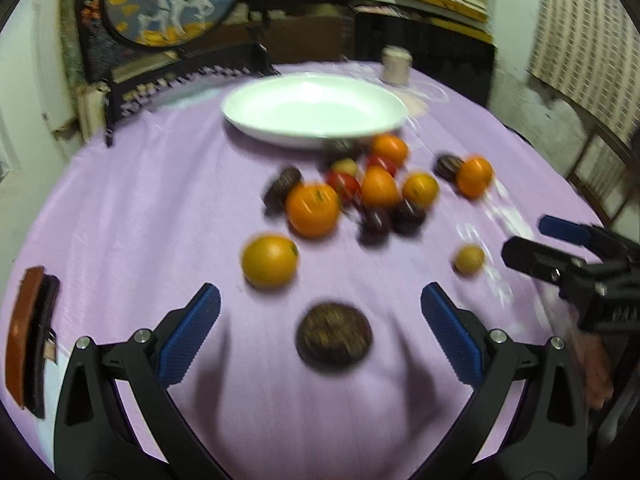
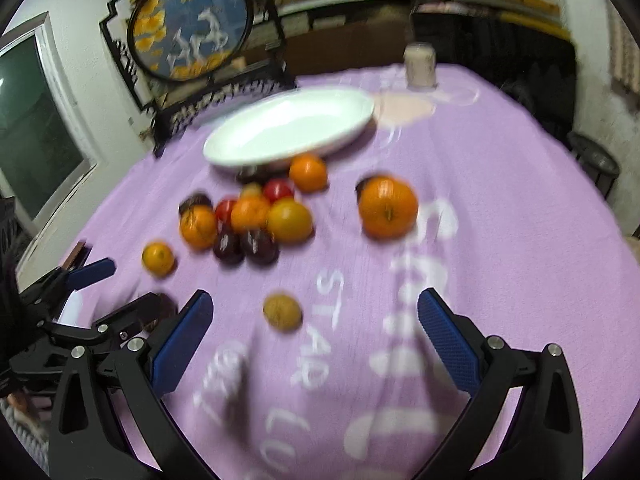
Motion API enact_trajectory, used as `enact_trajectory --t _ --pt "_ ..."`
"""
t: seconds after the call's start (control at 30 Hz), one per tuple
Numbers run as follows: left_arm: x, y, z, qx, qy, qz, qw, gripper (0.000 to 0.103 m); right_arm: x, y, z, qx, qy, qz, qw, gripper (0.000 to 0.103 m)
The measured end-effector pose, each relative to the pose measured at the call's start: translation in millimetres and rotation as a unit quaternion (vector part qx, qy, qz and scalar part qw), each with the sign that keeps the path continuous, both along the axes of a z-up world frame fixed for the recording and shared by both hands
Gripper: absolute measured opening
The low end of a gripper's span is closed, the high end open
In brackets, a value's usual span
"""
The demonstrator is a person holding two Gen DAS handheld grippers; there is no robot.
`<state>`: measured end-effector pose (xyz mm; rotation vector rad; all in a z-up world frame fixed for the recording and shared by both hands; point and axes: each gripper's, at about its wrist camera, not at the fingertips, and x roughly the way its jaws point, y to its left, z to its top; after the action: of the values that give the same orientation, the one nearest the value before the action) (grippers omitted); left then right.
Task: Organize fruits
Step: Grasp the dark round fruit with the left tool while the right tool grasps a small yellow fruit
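Hovering low over the near edge of the table, the left gripper (image 1: pixel 320 308) has its jaws spread wide with nothing between them — a dark round fruit (image 1: pixel 334 338) lies on the purple cloth (image 1: pixel 140 208) just ahead of its blue pads. The right gripper (image 2: pixel 316 312) is spread wide too, empty, with a small yellowish fruit (image 2: pixel 282 312) lying on the cloth between and just beyond its fingertips. Farther out, a yellow-orange citrus (image 1: pixel 270 260) sits alone, then a loose heap of oranges, red fruits and dark plums (image 1: pixel 360 192) gathers near the middle. One orange (image 2: pixel 387 206) rests apart toward the right edge. Behind the heap, toward the far edge, stands a white plate (image 1: pixel 316 110) — bare inside — and a pale cup (image 1: pixel 395 65) beyond it
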<state>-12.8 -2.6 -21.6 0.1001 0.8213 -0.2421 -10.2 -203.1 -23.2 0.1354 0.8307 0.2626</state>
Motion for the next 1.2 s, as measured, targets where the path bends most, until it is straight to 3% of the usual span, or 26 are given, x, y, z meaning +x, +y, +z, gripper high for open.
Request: enact_trajectory --t 0.17,0.33,0.57,0.7,0.8,0.9,0.93,0.97,1.03,1.1,1.2 --pt "-10 -16 -16 0.045 0.023 -0.051 0.9974 0.101 -11 -15 -11 0.001 0.034 0.001 0.999 0.102" --pt "5 -11 -29 0.027 0.077 -0.059 0.9949 0.101 -16 -16 -19 -0.032 0.052 -0.006 0.998 0.102" --pt "3 -10 -30 0.039 0.073 -0.067 0.9943 0.101 -18 -25 -24 -0.019 0.055 0.027 0.998 0.102" --pt "2 -3 -25 0.020 0.066 -0.061 0.9958 0.100 -18 -24 -21 -0.024 0.055 0.037 0.998 0.102" --pt "3 -4 -21 0.015 0.055 -0.065 0.9962 0.074 -19 -19 -12 -0.002 0.036 0.064 0.997 0.100" --pt "2 -8 -20 0.022 0.049 -0.073 0.9959 0.059 -11 2 -5 -0.022 0.018 0.090 0.996 0.079" --pt "4 -7 -19 0.013 0.051 -0.078 0.9956 0.048 -5 9 -5 -0.022 0.020 0.099 0.995 0.071" --pt "5 -6 -18 0.005 0.052 -0.079 0.9955 0.045 1 15 -8 -0.021 0.029 0.111 0.993 0.062" --pt "7 -3 -19 -0.009 0.056 -0.082 0.9950 0.045 10 23 -14 -0.021 0.041 0.125 0.991 0.052" --pt "8 -3 -18 -0.011 0.057 -0.084 0.9948 0.045 18 27 -20 -0.024 0.050 0.127 0.990 0.049" --pt "6 -3 -19 -0.009 0.056 -0.087 0.9945 0.045 23 22 -15 -0.009 0.047 0.130 0.990 0.030"
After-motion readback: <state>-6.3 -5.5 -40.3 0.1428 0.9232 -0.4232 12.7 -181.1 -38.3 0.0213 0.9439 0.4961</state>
